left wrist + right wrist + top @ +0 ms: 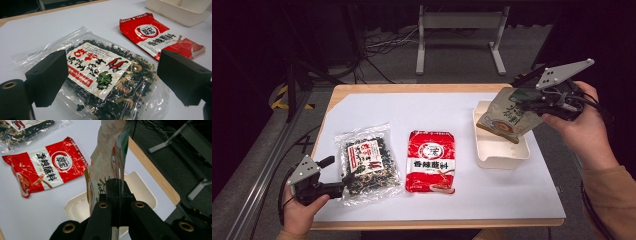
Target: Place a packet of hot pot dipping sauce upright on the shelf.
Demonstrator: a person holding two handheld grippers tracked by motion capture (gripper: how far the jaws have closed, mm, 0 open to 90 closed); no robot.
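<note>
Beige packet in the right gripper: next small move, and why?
Probably lower it a little and open the jaws. The right gripper is shut on the beige packet, which hangs tilted over the white tray with its lower edge near the tray floor. The left gripper sits open at the seaweed bag, so that looks like the next pick.

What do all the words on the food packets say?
"香辣蘸料": big black characters on the white band of the red packet.
Red packet's round logo: too blurred to read.
Clear seaweed bag: red and black characters on its white label, too blurred to read.
Beige packet held by the right hand-held gripper over the white tray: dark characters, too blurred to read.
</note>
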